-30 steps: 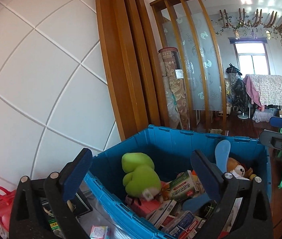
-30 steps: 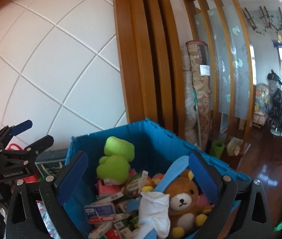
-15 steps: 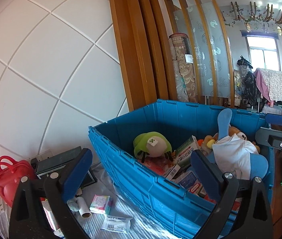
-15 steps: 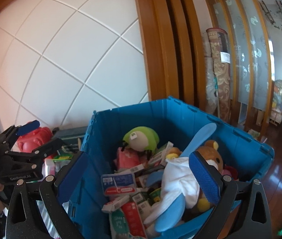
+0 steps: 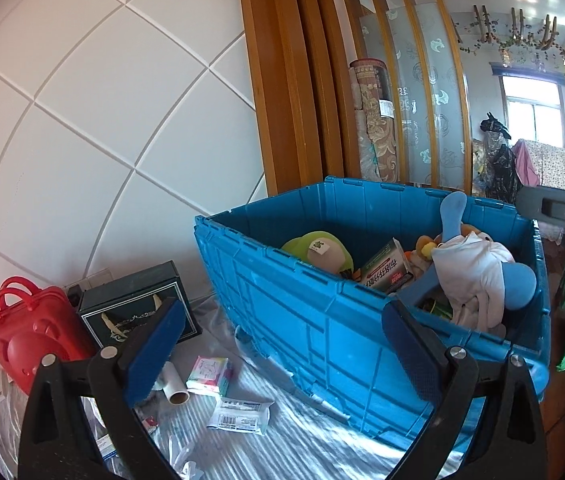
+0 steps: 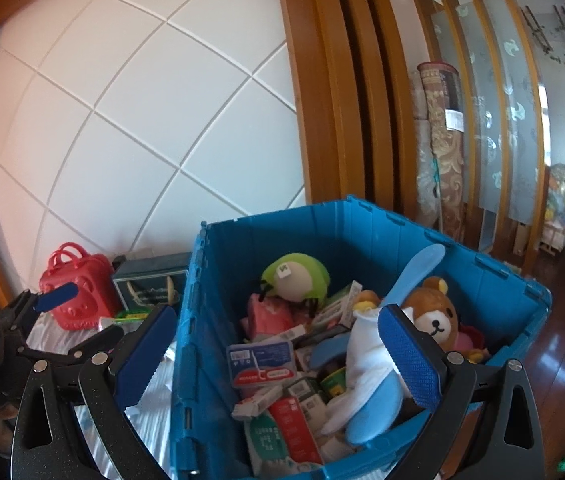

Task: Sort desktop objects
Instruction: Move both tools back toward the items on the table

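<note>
A blue plastic crate (image 5: 306,320) (image 6: 366,232) stands on a silver-covered table, full of boxes, a green plush (image 6: 296,278), a brown bear plush (image 6: 432,312) and a blue-and-white plush (image 6: 370,364). My left gripper (image 5: 282,344) is open and empty, in front of the crate's near wall, above the table. My right gripper (image 6: 278,352) is open and empty, over the crate's near left corner. The left gripper also shows at the left of the right wrist view (image 6: 78,320).
Left of the crate are a red bear-shaped bag (image 5: 30,336), a dark green gift box (image 5: 138,304), a small pastel box (image 5: 208,376), a white packet (image 5: 240,420) and a paper roll (image 5: 174,386). A white panelled wall stands behind; wooden floor lies to the right.
Both grippers have pulled back and tilted down. The left one has moved left from the crate, so the table's loose items now show. Both stayed open.
</note>
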A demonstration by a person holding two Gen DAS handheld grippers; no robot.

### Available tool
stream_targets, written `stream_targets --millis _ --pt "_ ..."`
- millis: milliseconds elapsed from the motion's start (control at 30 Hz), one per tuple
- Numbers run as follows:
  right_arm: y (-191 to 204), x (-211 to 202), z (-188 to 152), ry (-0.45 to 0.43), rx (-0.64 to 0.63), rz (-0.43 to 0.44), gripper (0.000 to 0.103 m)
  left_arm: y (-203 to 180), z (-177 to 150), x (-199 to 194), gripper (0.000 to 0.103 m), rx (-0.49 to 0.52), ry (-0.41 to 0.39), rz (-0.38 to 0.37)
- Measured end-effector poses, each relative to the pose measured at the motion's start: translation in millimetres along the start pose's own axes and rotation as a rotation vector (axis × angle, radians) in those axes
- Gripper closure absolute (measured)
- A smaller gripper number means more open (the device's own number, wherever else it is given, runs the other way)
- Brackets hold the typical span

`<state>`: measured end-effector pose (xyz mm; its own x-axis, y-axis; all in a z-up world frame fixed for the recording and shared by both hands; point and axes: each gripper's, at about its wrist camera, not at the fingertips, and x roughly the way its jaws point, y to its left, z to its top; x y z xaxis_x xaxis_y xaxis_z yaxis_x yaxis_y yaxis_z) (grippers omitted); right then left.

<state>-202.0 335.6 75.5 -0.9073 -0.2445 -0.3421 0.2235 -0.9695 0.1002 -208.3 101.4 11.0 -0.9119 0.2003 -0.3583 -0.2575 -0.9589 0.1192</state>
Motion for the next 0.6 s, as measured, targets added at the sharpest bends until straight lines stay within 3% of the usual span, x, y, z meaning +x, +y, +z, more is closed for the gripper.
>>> stream_targets --millis 333,600 --pt "118 22 -6 0.005 -0.037 0.052 0.000 128 -65 -43 0.003 0.035 0.104 0.115" --pt "209 89 -38 0.096 -0.060 0.126 0.000 222 -117 -47 0.003 0.054 0.199 0.181"
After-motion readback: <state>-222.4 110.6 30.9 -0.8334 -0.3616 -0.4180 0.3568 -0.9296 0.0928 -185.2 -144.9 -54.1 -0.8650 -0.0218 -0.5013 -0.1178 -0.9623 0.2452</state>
